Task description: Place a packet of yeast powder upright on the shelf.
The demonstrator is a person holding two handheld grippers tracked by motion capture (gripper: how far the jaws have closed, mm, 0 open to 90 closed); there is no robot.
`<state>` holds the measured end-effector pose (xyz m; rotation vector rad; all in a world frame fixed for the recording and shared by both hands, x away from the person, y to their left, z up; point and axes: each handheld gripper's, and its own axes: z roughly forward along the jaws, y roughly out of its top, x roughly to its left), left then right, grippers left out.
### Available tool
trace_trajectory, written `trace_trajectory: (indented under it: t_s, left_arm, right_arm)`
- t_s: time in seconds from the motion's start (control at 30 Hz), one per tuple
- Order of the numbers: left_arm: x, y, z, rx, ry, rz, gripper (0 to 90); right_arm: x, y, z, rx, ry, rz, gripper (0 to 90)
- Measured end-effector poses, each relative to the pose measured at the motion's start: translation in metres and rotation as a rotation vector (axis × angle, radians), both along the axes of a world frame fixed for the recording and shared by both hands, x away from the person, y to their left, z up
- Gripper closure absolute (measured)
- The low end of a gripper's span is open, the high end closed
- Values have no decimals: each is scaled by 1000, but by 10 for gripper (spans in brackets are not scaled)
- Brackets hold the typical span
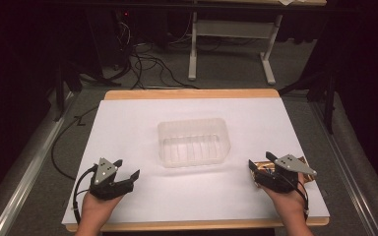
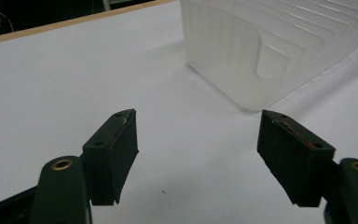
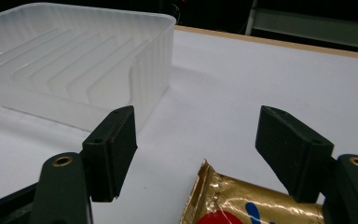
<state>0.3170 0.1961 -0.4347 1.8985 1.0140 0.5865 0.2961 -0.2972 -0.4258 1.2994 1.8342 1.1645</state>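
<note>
while right gripper (image 3: 196, 135) hovers jaws open over gold snack packet (image 3: 242, 203) near table's right front corner, step reads as pre-grasp. left gripper (image 2: 198, 140) jaws open, idle near left front. next: lower, close on packet, carry to clear tub (image 1: 194, 141) mid-table.

Two black two-jaw grippers are held low at the near edge, one in each hand. The left gripper (image 1: 128, 168) is gripped from behind by the left hand (image 1: 96, 206) at the near left, its jaws spread wide and aimed far and to the right. The right gripper (image 1: 261, 161) is held by the right hand (image 1: 289, 200) at the near right, jaws likewise spread, aimed far and to the left.
</note>
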Motion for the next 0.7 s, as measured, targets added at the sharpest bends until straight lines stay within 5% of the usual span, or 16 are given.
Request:
trace_trajectory:
  t_s: [0.43,0.7]
  left_arm:
    - [6,-1,1,-13,12,5,294]
    - [18,-6,3,-27,13,-10,301]
  right_arm:
    - [-7,-23,-2,6,29,-77,280]
    - [-20,-76,-9,30,66,-251,276]
